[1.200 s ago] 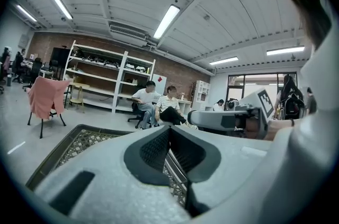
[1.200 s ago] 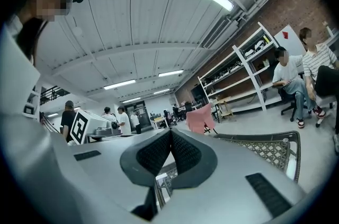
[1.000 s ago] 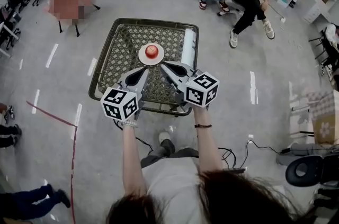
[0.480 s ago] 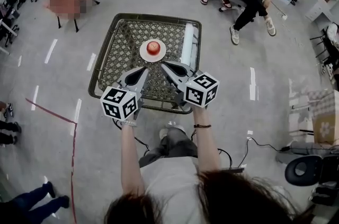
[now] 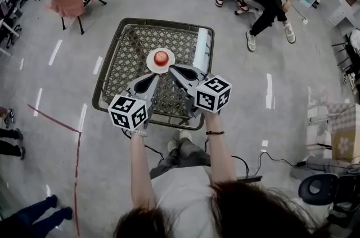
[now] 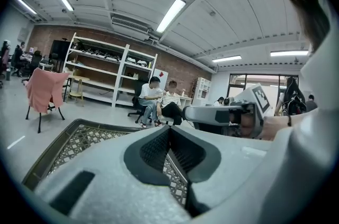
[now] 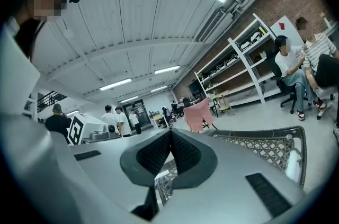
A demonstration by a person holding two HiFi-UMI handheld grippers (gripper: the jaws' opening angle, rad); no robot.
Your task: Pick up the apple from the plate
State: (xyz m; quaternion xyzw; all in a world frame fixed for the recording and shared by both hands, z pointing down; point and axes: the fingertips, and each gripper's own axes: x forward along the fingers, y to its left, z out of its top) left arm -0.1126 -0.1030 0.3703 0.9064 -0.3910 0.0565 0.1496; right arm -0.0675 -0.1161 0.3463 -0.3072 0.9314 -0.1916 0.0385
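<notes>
Red apple (image 5: pixel 161 57), upright, centred on white plate (image 5: pixel 152 64), inside mesh cart

Head view: overhead, steeply down on the dark wire-mesh tabletop (image 5: pixel 130 54).
Gripper views: low, close, level across its mesh.
Shared: that tabletop.

The left gripper (image 5: pixel 158 75) and right gripper (image 5: pixel 171 68) are pale grey moulded shells with dark ribbed pads (image 6: pixel 153 151), each bearing a cube (image 5: pixel 128 111) of black-and-white square markers. The person wears a white short-sleeved T-shirt (image 5: pixel 185 192), a dark band (image 5: pixel 215 133) on the right wrist and grey trousers (image 5: pixel 181 156).
</notes>
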